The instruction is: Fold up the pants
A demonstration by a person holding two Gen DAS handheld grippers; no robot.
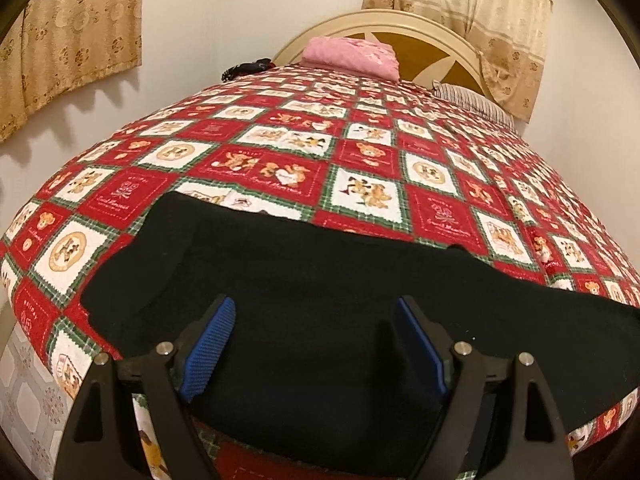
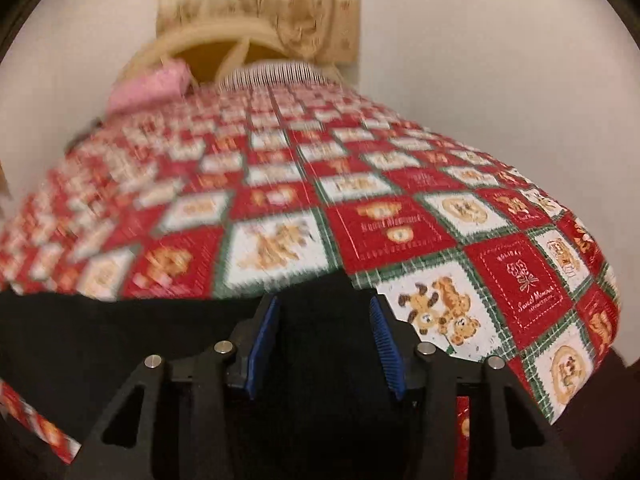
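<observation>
Pants (image 1: 320, 300), black, lie flat across the near end of the bed, on a red, white and green patchwork quilt (image 1: 360, 160); one long strip running side to side, fabric too dark to make out seams, waistband or legs. Step in hand, by my reading: between folds, both tools hovering over the cloth before a fresh grip. Left gripper (image 1: 316, 344) hangs just above the middle of the strip, blue pads (image 1: 208, 344) spread wide, nothing pinched. Right gripper (image 2: 324, 340) sits over the right end of the pants (image 2: 160, 340), near where cloth gives way to quilt (image 2: 500, 272); jaws partly apart, fabric lying below and between them, no pinch visible; view blurred. Next move likely calls for each tool to drop onto an edge and clamp through all layers. Beyond: pink pillow (image 1: 352, 58), headboard (image 1: 420, 36), curtains (image 1: 460, 0).
</observation>
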